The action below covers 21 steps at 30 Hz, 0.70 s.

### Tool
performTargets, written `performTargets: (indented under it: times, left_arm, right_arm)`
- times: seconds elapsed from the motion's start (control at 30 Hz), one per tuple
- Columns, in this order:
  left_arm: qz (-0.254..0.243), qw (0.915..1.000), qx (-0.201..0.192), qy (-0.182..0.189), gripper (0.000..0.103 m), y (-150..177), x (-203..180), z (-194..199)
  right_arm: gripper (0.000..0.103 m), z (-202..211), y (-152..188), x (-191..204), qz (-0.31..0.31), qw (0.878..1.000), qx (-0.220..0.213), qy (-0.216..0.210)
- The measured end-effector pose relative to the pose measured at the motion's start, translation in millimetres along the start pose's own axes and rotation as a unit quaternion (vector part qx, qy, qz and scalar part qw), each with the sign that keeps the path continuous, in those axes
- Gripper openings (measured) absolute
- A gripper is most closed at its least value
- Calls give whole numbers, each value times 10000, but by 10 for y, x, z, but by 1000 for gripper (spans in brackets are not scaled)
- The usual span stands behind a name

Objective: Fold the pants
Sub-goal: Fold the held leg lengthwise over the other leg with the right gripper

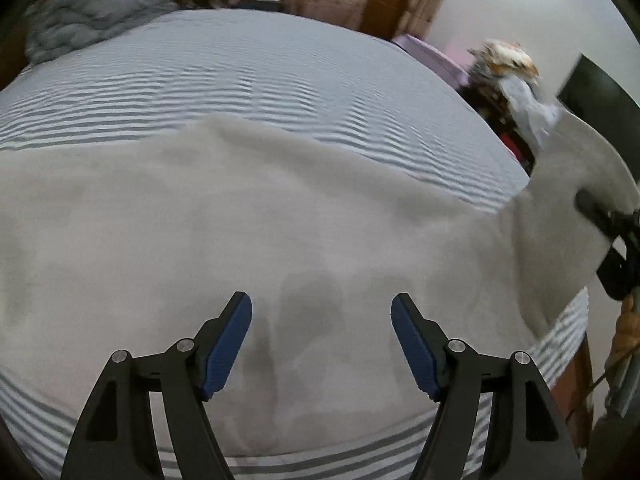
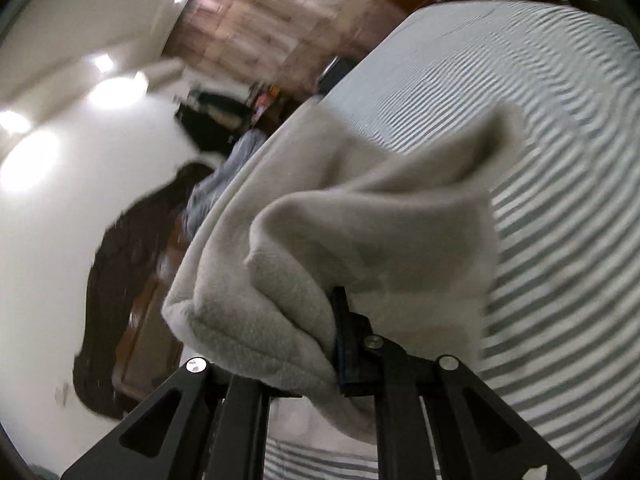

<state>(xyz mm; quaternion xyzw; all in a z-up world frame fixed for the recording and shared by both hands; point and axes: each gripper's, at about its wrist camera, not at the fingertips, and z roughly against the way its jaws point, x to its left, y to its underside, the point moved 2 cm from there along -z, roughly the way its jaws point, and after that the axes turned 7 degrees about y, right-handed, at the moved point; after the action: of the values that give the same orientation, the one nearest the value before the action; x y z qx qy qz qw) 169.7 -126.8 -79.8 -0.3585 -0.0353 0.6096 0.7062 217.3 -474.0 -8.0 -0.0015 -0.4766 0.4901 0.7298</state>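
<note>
- Blue pads of the left gripper (image 1: 321, 344) stand wide apart with nothing between them, hovering just above the pants (image 1: 240, 216).
- Below and ahead of this gripper the pale grey pants lie spread flat on the striped bed (image 1: 248, 64), reaching well to both sides.
- Off to its right, the cloth rises off the bed toward a dark tool at the frame edge, probably the right gripper (image 1: 612, 240).
- Fleece bunched at the right gripper (image 2: 336, 344) fills that view: its jaws are clamped on a thick fold of the pants (image 2: 360, 220), one finger buried in cloth.
- Beyond this gripper the fabric drapes down to the bed (image 2: 560, 160).
- Judged by the drape, the pants are soft, light, limp and not slippery; they sag from a single hold, so gripping a doubled edge or hem seems best.
</note>
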Motion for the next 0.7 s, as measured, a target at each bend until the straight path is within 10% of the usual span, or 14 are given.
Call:
performTargets:
  times: [0.33,0.7]
  left_arm:
    - [389,9990,-149,-130,72,131,744,260]
    - [719,9948,-479,535,72,168,953,366]
  right_arm:
    - [12,-1271,806,709,717,9890,1213,452]
    - [14,-1641,1227,1089,1090,9799,1534,666]
